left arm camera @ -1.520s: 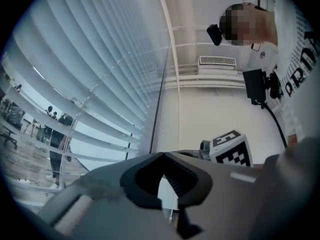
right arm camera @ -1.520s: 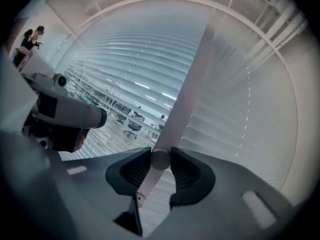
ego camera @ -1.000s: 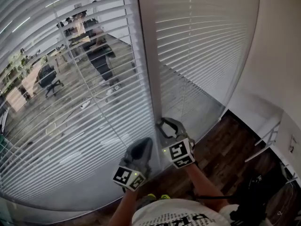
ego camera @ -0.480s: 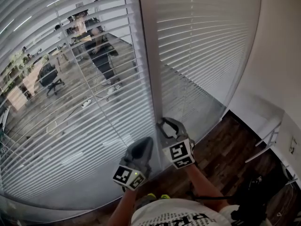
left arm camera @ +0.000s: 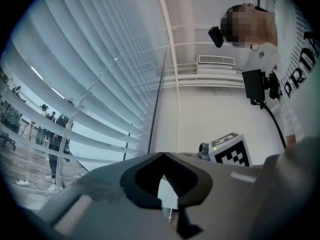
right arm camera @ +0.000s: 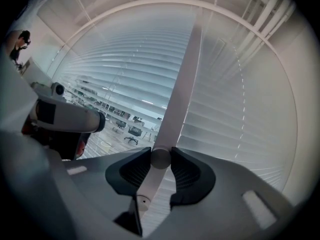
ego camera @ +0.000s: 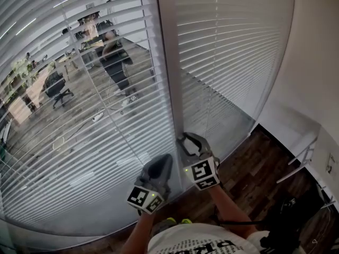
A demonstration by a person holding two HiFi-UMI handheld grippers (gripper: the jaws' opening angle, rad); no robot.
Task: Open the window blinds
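Note:
White slatted blinds cover two panes: the left blind (ego camera: 79, 115) has its slats tilted so the room beyond shows through, while the right blind (ego camera: 228, 62) looks denser. A grey mullion (ego camera: 170, 73) divides them. A thin clear wand (ego camera: 114, 115) hangs in front of the left blind and shows again as the wand (left arm camera: 75, 124) in the left gripper view. My right gripper (ego camera: 183, 137) is at the mullion's foot, shut on the round grey end of a rod (right arm camera: 161, 158). My left gripper (ego camera: 164, 159) is just to its left, lower, shut with nothing between its tips (left arm camera: 162, 155).
A white wall (ego camera: 312, 62) closes the right side. Dark wooden floor (ego camera: 254, 179) lies below the window. A white metal frame (ego camera: 302, 157) stands at the lower right. Desks and office chairs show through the left pane.

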